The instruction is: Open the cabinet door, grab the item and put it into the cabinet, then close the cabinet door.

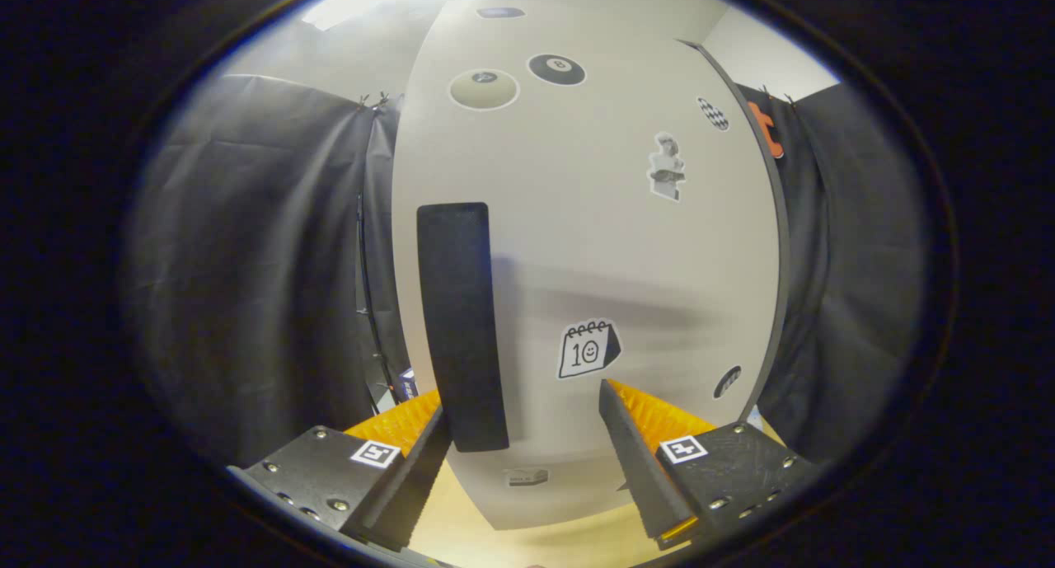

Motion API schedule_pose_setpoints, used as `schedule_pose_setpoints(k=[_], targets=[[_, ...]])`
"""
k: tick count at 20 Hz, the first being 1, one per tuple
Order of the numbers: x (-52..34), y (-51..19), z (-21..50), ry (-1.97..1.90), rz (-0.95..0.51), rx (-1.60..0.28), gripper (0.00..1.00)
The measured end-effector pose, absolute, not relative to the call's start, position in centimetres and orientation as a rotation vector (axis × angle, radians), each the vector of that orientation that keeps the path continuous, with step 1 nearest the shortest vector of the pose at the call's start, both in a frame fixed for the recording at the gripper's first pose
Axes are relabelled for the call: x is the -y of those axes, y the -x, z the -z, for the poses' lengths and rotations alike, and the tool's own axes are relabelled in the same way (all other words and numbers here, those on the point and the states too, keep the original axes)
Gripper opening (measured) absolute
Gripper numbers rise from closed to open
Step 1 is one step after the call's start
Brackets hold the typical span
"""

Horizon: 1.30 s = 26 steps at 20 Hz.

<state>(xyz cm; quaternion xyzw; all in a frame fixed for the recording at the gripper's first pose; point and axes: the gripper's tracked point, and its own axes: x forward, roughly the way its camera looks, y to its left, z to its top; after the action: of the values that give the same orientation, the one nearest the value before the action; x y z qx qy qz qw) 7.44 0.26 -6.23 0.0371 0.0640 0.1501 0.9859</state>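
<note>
Gripper [527, 436] faces white cabinet door [593, 246] at close range. Fingers spread wide, nothing clamped. Black vertical handle [460, 325] on door's left part, lower end just inside left finger [412, 477], apparently not pinched. Stickers on door: calendar sticker [587, 349], eight-ball sticker [556, 69]. Door appears shut. Wooden surface [527, 543] below.

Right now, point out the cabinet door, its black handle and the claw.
cabinet door [593, 246]: gripper view, bare white panel of the door's middle.
black handle [460, 321]: gripper view, middle of the vertical bar.
claw [523, 461]: gripper view, midway between its open fingertips, just short of the door.
</note>
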Motion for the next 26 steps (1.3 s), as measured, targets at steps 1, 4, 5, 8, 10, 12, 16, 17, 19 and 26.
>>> schedule_pose_setpoints(k=[1,4,5,8,10,12,16,17,19,26], targets=[[-0.4,-7.6,6.2,-0.077,-0.298,-0.127,0.99],[-0.9,-8.2,6.3,-0.062,-0.289,-0.120,0.99],[-1.0,-8.3,6.3,-0.062,-0.288,-0.124,0.99],[-1.3,-8.7,6.3,-0.072,-0.282,-0.131,0.99],[-1.6,-9.1,6.3,-0.083,-0.271,-0.135,0.99],[-1.6,-9.4,6.3,-0.088,-0.232,-0.133,0.98],[-0.9,-10.5,6.3,-0.089,-0.155,-0.115,0.99],[-1.1,-10.6,6.3,-0.094,-0.140,-0.111,0.99],[-1.0,-11.2,6.3,-0.094,-0.115,-0.097,0.99],[-1.0,-12.0,6.5,-0.087,-0.073,-0.070,0.99]])
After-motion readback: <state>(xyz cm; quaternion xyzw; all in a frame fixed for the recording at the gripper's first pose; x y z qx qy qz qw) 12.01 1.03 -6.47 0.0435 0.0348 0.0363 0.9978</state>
